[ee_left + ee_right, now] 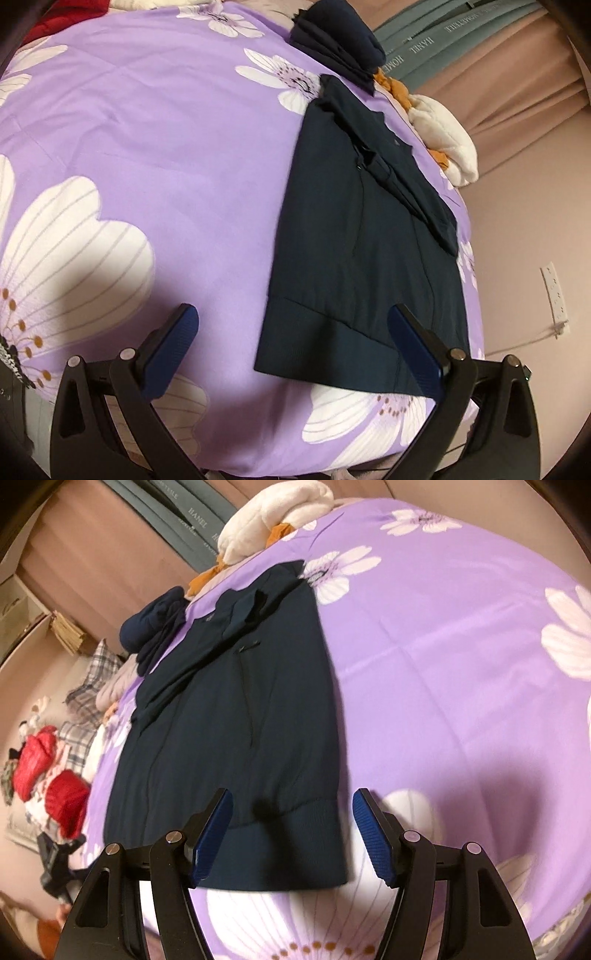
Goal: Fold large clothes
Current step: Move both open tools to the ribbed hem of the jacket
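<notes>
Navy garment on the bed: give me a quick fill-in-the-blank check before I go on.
1. The navy garment lies flat on a ____ floral bedspread.
2. Both the left gripper and right gripper are ____.
3. The garment's ribbed ____ is the edge nearest both grippers.

Missing words: purple; open; hem

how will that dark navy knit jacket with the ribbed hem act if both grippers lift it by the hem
The dark navy knit jacket would probably sag and drape, since it lies flat and creased on the purple floral bedspread. Its folded-in sleeve may slip loose. It looks light, and the ribbed hem should give both open grippers purchase.
</notes>
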`<state>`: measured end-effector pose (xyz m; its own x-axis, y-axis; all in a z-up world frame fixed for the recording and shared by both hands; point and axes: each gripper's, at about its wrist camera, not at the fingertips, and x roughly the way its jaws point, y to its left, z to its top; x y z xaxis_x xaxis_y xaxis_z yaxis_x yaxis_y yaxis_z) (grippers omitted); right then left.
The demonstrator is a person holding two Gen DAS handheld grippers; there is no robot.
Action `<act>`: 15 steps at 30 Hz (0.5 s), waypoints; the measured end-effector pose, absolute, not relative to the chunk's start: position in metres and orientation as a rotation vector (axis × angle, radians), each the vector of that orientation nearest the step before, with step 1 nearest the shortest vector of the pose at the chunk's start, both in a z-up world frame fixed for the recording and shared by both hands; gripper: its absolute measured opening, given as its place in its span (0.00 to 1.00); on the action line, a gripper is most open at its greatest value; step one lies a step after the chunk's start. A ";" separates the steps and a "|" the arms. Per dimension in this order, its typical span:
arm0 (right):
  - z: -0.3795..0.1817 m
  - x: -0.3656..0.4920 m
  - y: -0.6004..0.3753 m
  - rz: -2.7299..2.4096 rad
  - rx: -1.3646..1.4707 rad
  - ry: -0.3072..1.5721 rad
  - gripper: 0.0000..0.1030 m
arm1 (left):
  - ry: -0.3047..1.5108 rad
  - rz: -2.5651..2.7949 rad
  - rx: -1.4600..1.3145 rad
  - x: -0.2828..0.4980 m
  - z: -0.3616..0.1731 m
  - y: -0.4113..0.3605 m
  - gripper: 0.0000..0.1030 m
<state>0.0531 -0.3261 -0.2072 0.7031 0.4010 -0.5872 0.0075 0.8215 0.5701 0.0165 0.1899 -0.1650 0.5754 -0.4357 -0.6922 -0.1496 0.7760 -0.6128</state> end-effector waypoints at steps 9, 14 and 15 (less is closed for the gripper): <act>-0.215 0.056 -0.319 0.303 0.630 0.784 0.72 | 0.991 -0.324 -0.743 0.022 -0.172 0.182 0.99; -0.219 0.061 -0.318 0.336 0.673 0.781 0.72 | 1.005 -0.373 -0.740 0.039 -0.173 0.173 0.99; -0.219 0.063 -0.317 0.342 0.680 0.781 0.72 | 1.008 -0.381 -0.745 0.043 -0.173 0.170 0.99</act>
